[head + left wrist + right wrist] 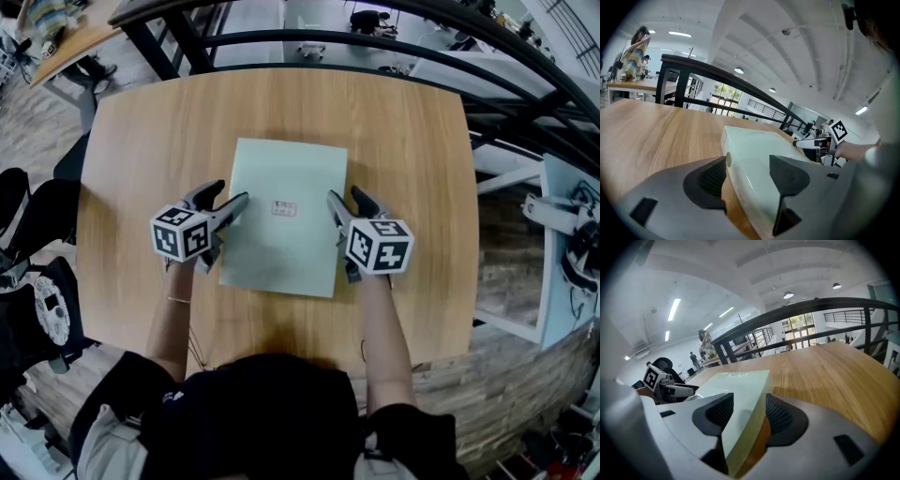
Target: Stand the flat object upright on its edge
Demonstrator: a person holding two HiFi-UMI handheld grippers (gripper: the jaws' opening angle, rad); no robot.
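Wood table point(122, 141) in an open office, dark railing point(281, 37) behind it. Flat box point(281, 244) lies on its big face about mid-table, just ahead of the person, long sides running away from them.

Left gripper point(230, 199) sits at the box's left long edge with its jaws spread wide. The left gripper view shows that edge between the jaws, no squeeze visible. Right gripper point(345, 199) mirrors it at the right long edge. Its jaws are also wide with the edge between them, and as far as I can tell the pads are not pressing. Nothing is held on either side.

Step in hand, my read: getting purchase on both sides, box not yet raised. To do it well:
- Close both grippers evenly at matching points along the length so the box doesn't twist.
- Tip it slowly about one edge, keeping that edge planted on the wood so it doesn't skid.
- Let go only once it balances.

The thin edge gives narrow footing and it will likely topple, so ease off gently, one side at a time. The smooth faces could slip in the pads.

Look: pale mint green, thin, rectangular, rigid-looking, clean corners. Small label point(284, 208) with red print sits near the middle of the top face, too small to read. The left gripper view also shows a small round sticker point(728, 160) on the side wall by a corner.
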